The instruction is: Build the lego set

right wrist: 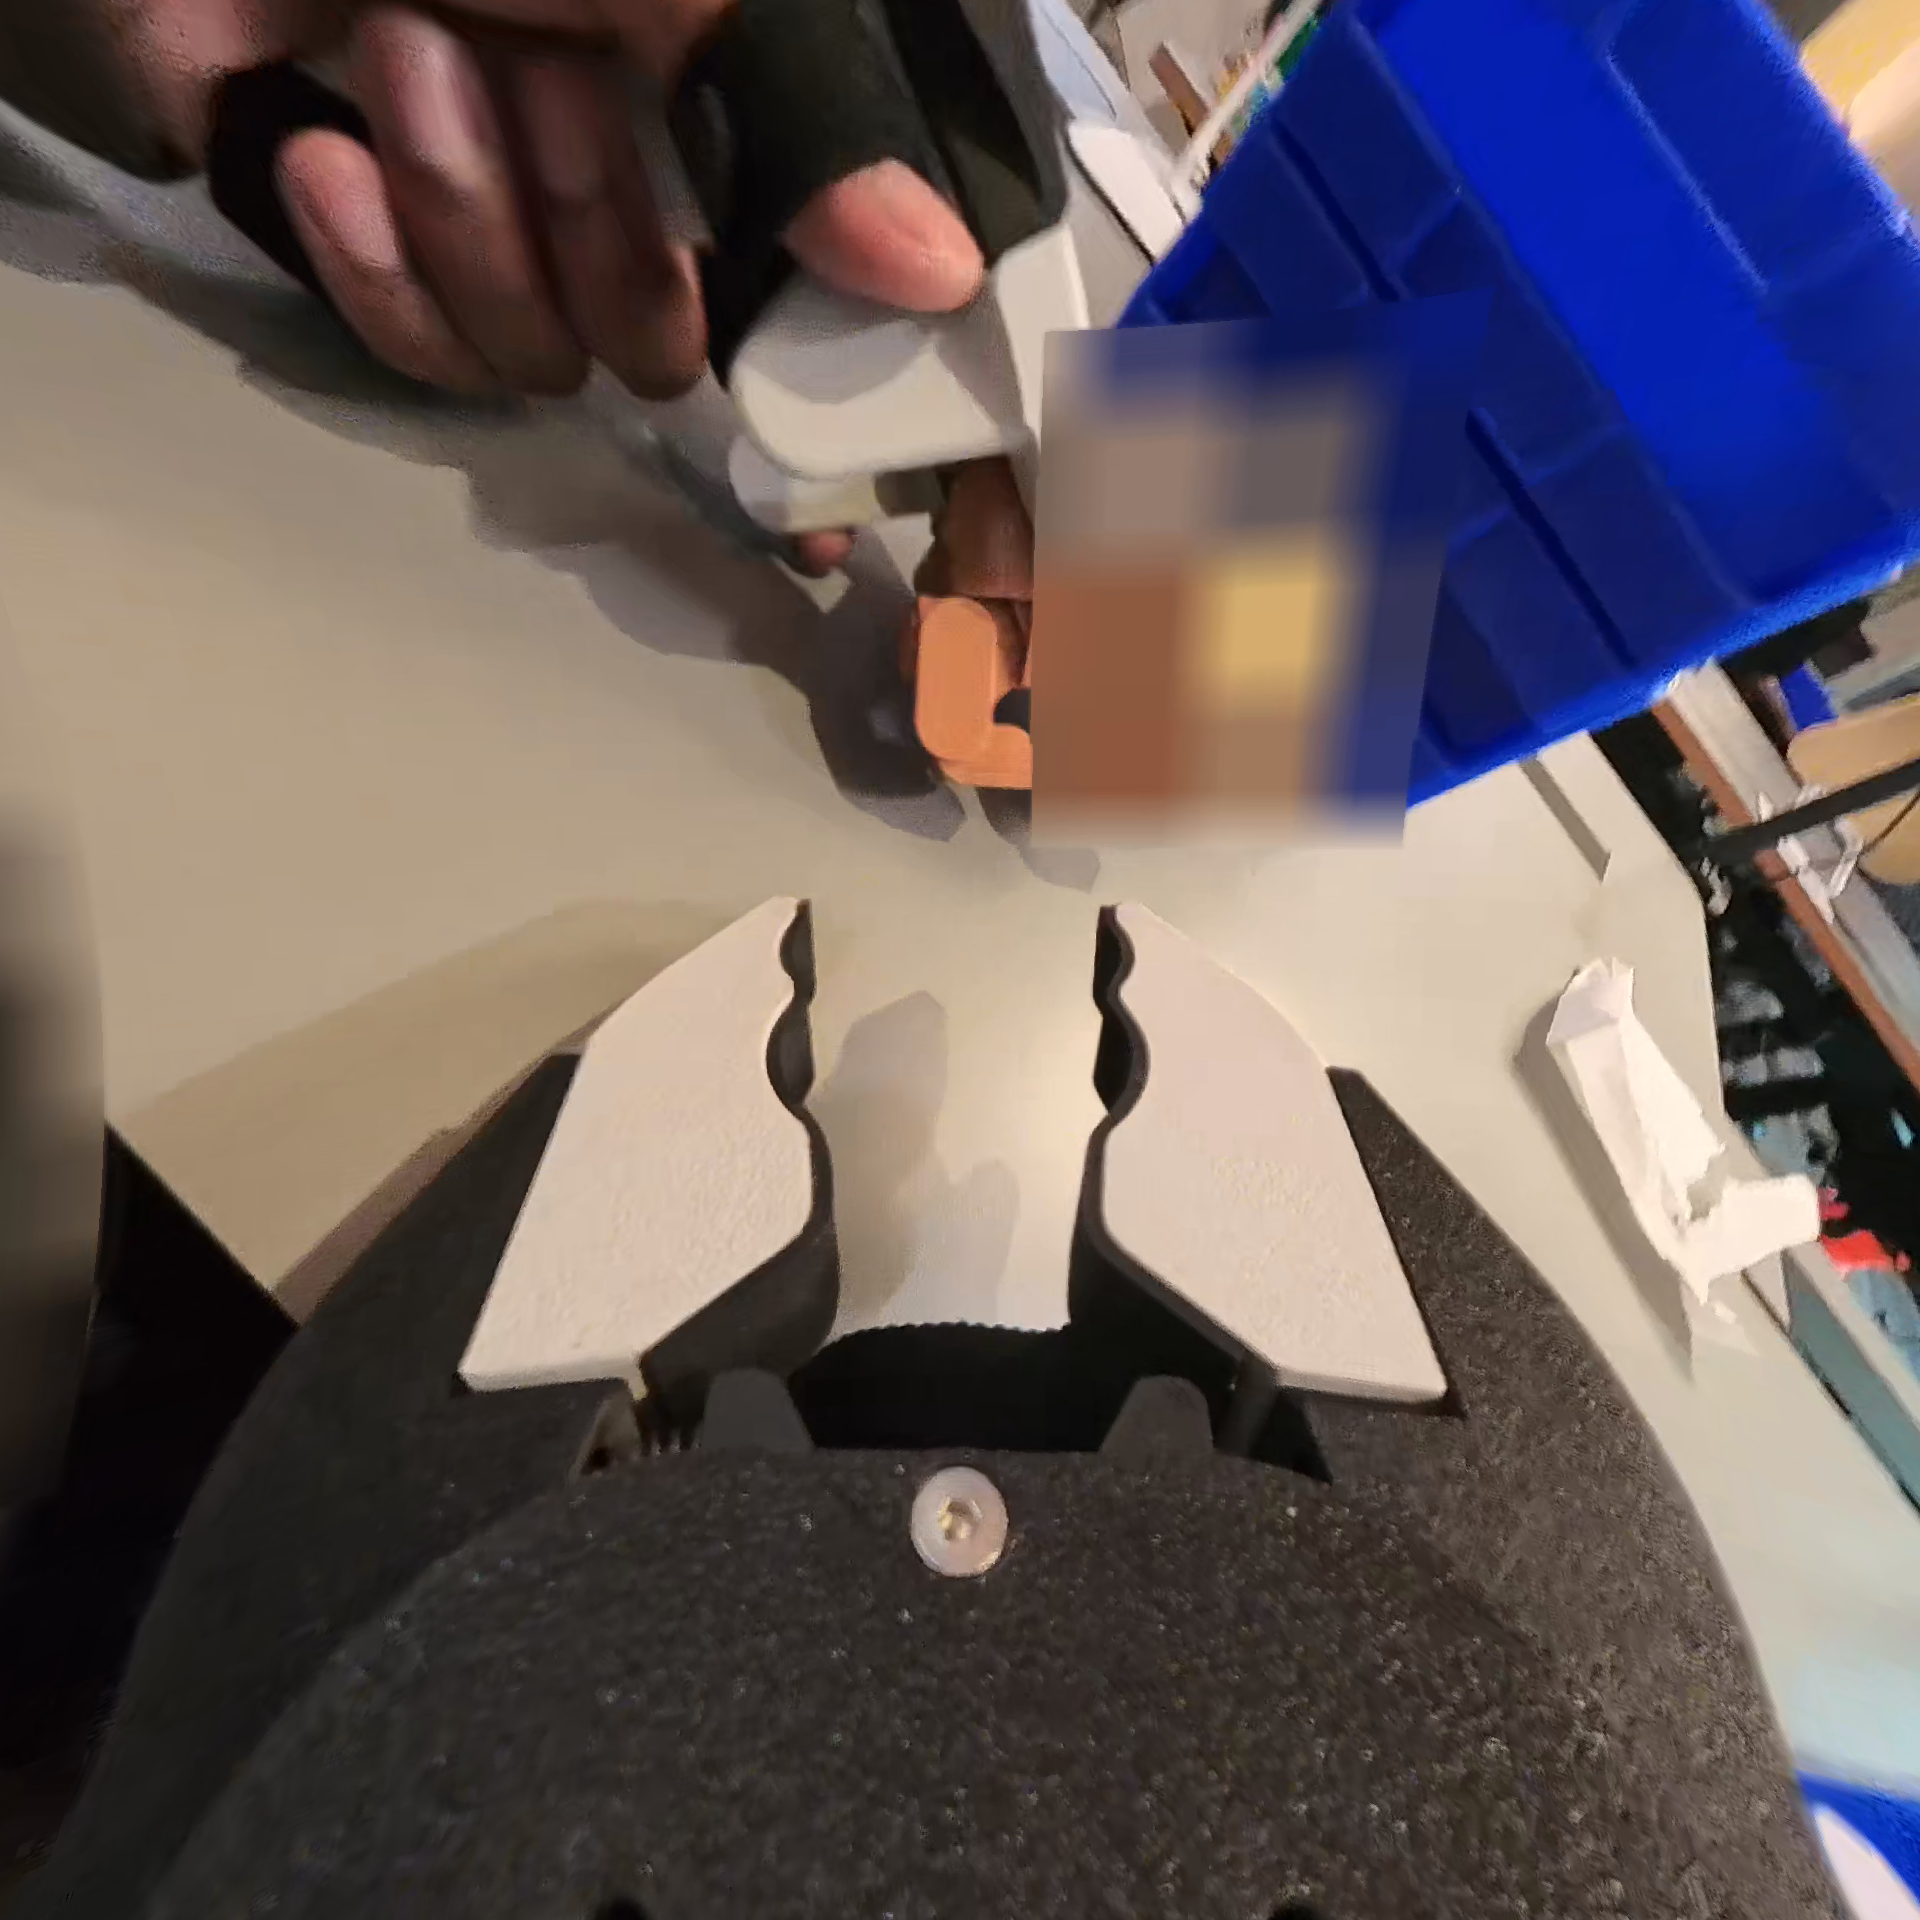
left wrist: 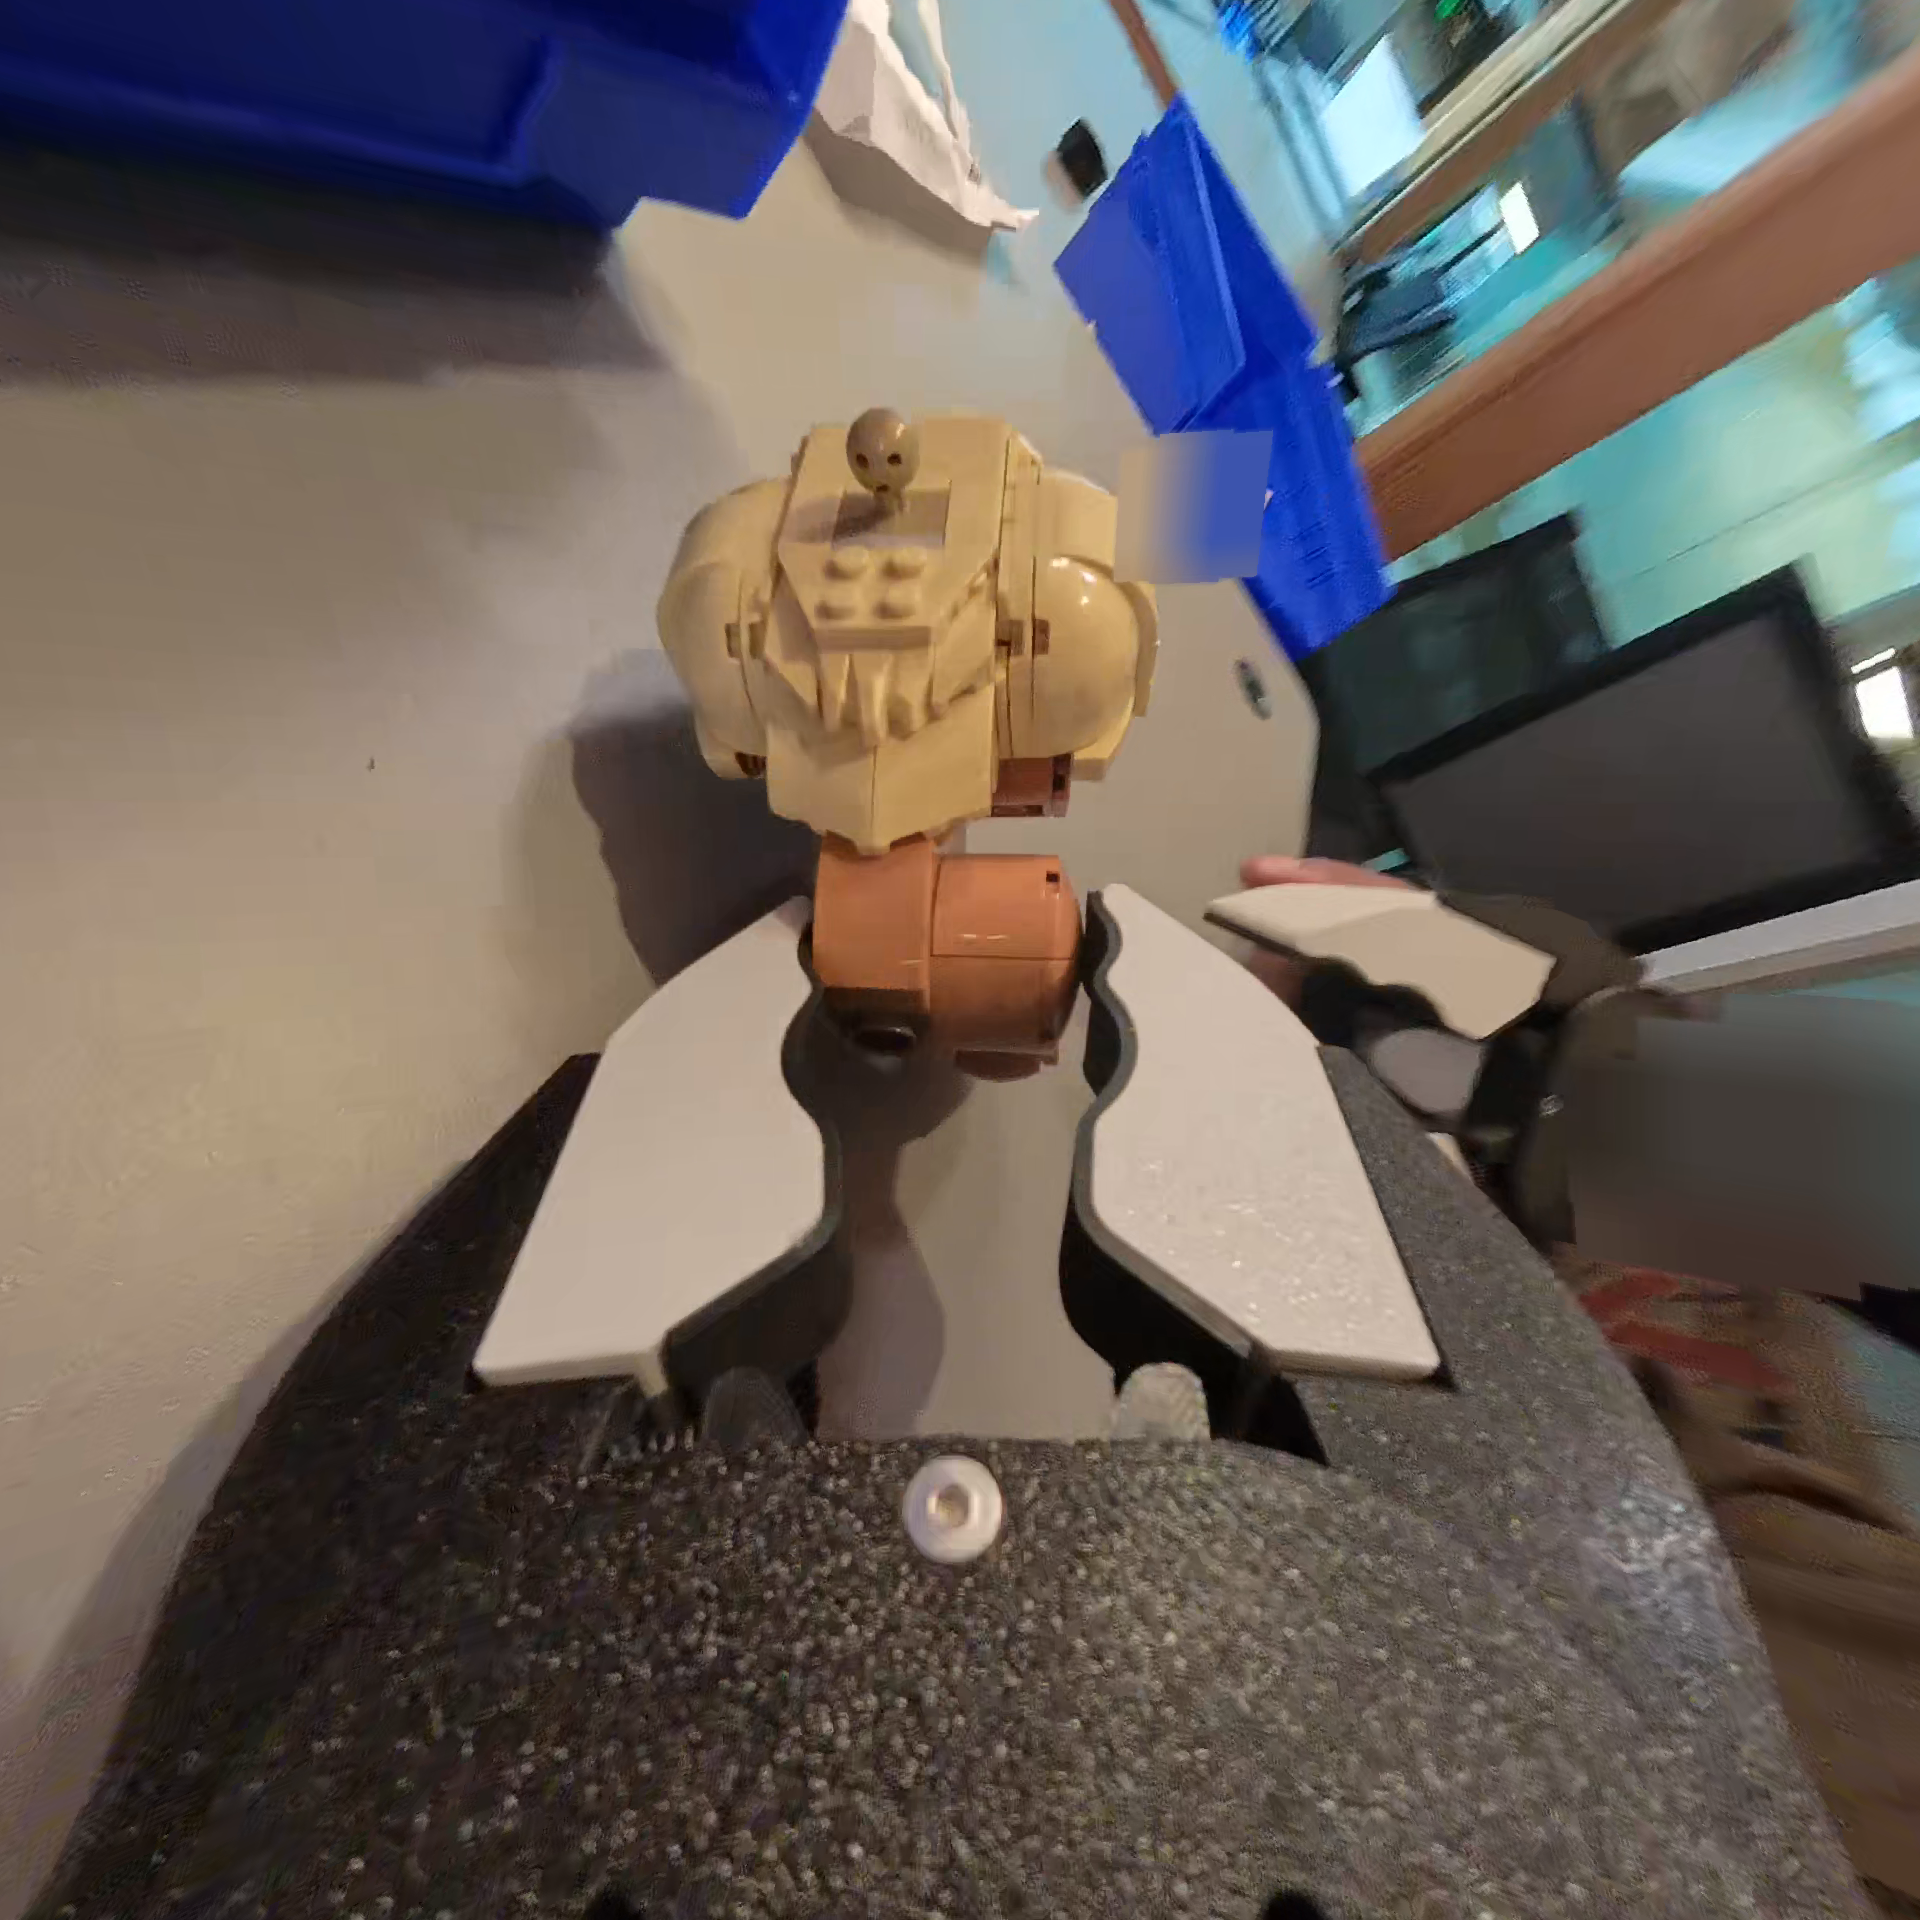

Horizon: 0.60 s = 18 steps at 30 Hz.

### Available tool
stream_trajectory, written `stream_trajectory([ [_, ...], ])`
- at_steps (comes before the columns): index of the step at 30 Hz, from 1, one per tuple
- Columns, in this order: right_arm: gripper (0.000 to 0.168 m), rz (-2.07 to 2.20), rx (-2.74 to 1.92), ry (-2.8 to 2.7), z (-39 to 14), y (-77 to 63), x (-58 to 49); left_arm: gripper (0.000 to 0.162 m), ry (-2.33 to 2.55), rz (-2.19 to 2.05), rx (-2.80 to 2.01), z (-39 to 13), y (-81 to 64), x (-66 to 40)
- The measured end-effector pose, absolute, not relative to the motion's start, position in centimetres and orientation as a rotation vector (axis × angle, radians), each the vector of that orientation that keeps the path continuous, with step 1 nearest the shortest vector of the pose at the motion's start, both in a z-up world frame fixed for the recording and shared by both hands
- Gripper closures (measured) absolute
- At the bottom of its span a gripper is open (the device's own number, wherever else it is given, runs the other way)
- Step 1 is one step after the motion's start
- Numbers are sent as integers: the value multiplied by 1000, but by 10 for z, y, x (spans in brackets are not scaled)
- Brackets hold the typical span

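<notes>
The left gripper pinches the rounded brown-orange brick base of a tan and brown-orange plastic brick figure, one pale finger pressed to each side of it, so the model stands straight ahead of these tongs with its long axis running on from the fingers, base nearest and the small tan knob with dark dots at the far end. The figure looks held off the pale beige tabletop, though the left wrist view alone does not settle this. The right gripper is spread and holds nothing; bare table shows between its fingers. From it the figure lies ahead and slightly to the right, near but apart, its brown-orange end facing these tongs and the rest hidden behind a mosaic patch. Since the left hand already carries the model, the right is the free one for fetching or pressing on a next piece, most likely onto the studded tan plate. Blue plastic storage bins stand beyond, and crumpled white paper lies off to the right.
</notes>
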State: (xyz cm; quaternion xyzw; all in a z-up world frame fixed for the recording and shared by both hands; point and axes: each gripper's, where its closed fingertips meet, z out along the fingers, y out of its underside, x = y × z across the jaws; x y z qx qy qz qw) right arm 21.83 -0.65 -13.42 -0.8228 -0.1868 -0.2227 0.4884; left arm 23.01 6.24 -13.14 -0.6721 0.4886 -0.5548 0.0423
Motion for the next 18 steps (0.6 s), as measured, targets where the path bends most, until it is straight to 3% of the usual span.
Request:
stream_trajectory([
  [18,133,-536,-1858,-698,-132,29,200,117,1357,-2037,-2146,-121,55,222],
])
